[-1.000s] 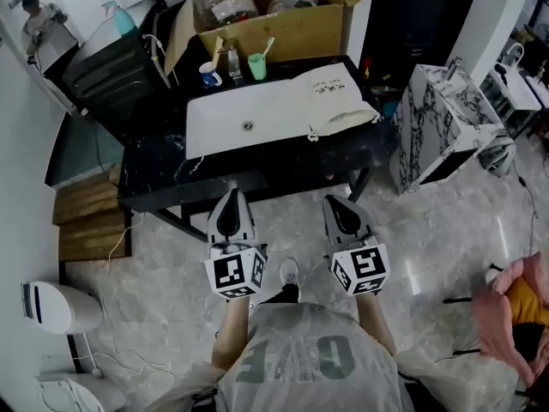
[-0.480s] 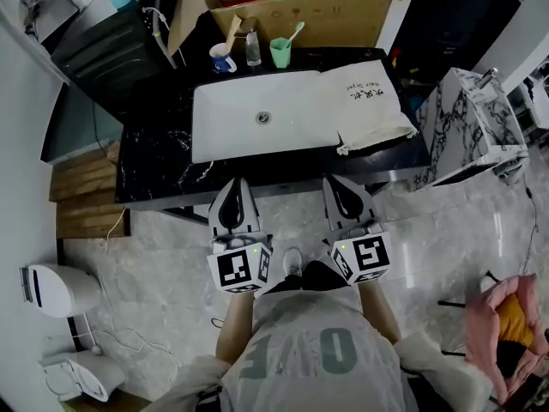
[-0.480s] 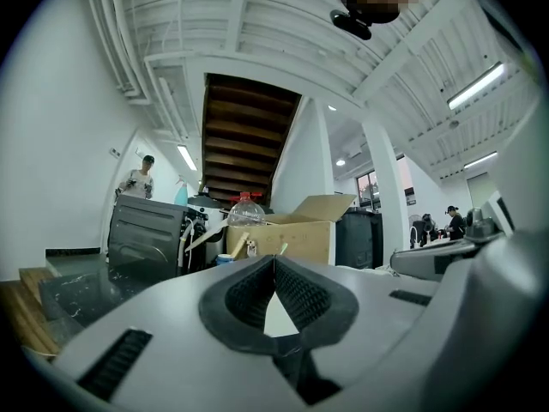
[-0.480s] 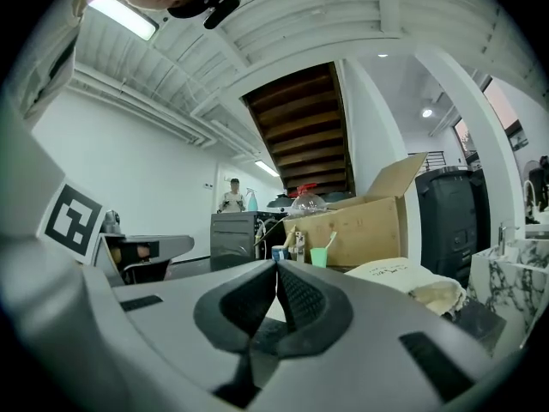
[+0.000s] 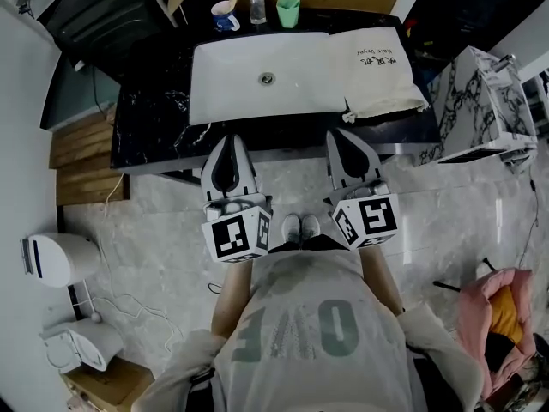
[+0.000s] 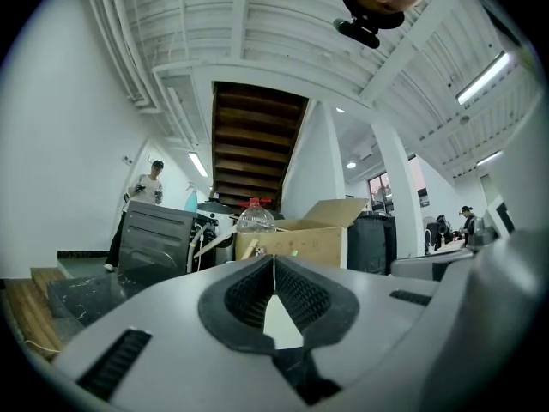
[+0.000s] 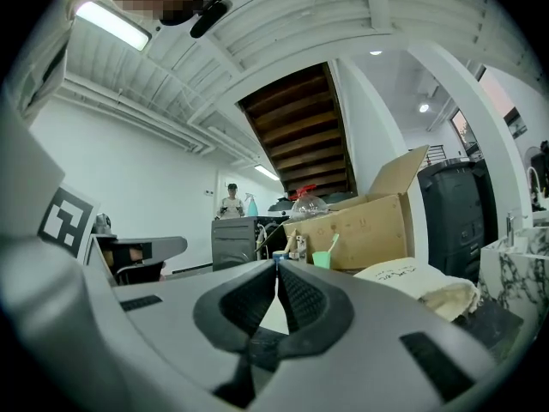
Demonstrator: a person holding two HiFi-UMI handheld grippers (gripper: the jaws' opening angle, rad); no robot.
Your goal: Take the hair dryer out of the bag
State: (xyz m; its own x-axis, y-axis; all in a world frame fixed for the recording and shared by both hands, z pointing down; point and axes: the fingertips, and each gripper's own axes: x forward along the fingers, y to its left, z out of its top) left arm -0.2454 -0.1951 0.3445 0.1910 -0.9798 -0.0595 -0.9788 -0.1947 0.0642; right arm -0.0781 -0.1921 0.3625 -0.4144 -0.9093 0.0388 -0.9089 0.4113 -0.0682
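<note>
While the left gripper (image 5: pixel 227 137) and right gripper (image 5: pixel 347 134) point level at the near edge of the counter (image 5: pixel 150 118), both are clenched on nothing. The cloth bag (image 5: pixel 377 71) lies at the counter's right end, against the right rim of the white sink (image 5: pixel 257 93); the hair dryer is hidden. Open floor (image 5: pixel 146 230) flanks the person (image 5: pixel 300 333).

Bag (image 5: pixel 377 71) right of sink (image 5: pixel 249 93), cups (image 5: pixel 288 11) apparently behind

Bright ceiling strip lights, strong fisheye distortion, dark vignetted corners
</note>
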